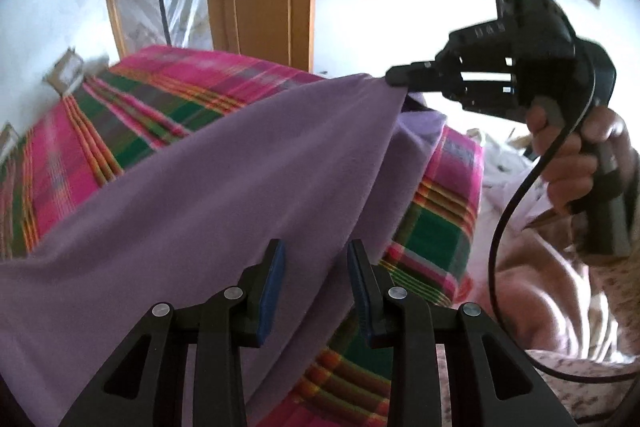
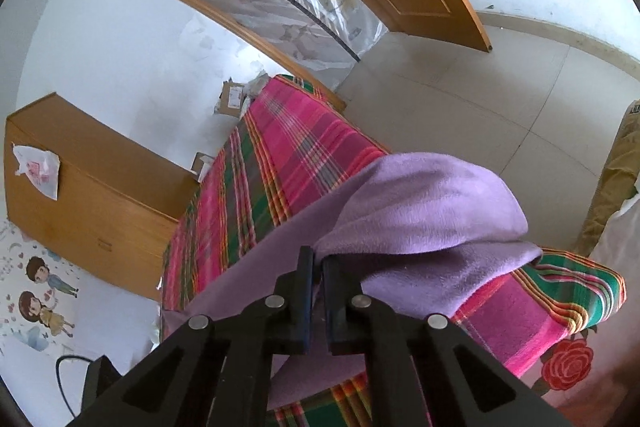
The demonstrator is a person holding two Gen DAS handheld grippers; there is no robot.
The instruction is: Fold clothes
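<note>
Purple fleece, the garment lies draped over the plaid bed, one corner lifted off it. My right gripper has that corner pinched, its fingers closed to a narrow slit with cloth between them; the fabric bunches over the tips and hides how much I hold. My left gripper hovers over the near part of the cloth, fingers spread apart with nothing between them. My right hand wraps the handle. The garment's shape is unclear: folds cover its edges, and its near end is cut off below my fingers.
</note>
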